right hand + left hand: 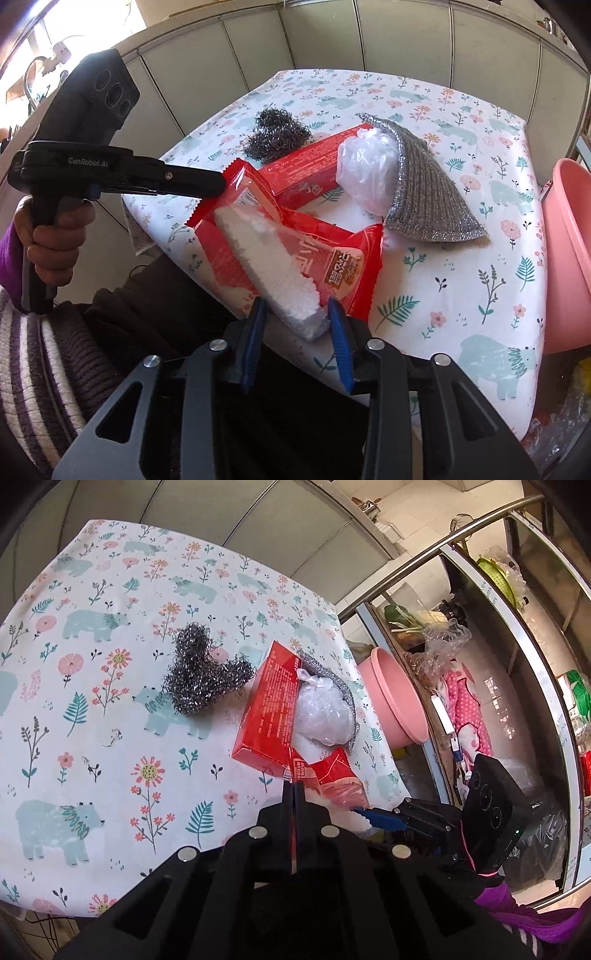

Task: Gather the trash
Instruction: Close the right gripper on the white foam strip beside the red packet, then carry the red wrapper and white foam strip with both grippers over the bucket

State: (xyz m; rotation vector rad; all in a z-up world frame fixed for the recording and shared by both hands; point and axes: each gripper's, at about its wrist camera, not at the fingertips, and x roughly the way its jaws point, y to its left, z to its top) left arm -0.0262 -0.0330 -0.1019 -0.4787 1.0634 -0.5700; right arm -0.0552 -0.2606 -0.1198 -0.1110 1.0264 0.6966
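A red snack wrapper (pixel 332 266) lies open at the near edge of the table (pixel 461 280). A white foam piece (pixel 273 266) sticks out of it. My right gripper (pixel 297 310) is shut on the foam's near end, one blue finger on each side. My left gripper (pixel 291 777) is shut on the edge of the wrapper (pixel 332 771), and in the right wrist view the left gripper (pixel 219 184) pinches its far left corner. Behind lie a red box (pixel 267 709), a knotted white plastic bag (pixel 323 710), a steel wool ball (pixel 201 674) and a silver scouring cloth (pixel 424 184).
A flowered cloth covers the table (pixel 92 720). A pink basin (pixel 393 694) stands just off the table's right edge, in front of a glass cabinet with a metal rail (pixel 424 554). A hand (pixel 55 240) in a purple sleeve holds the left gripper's handle.
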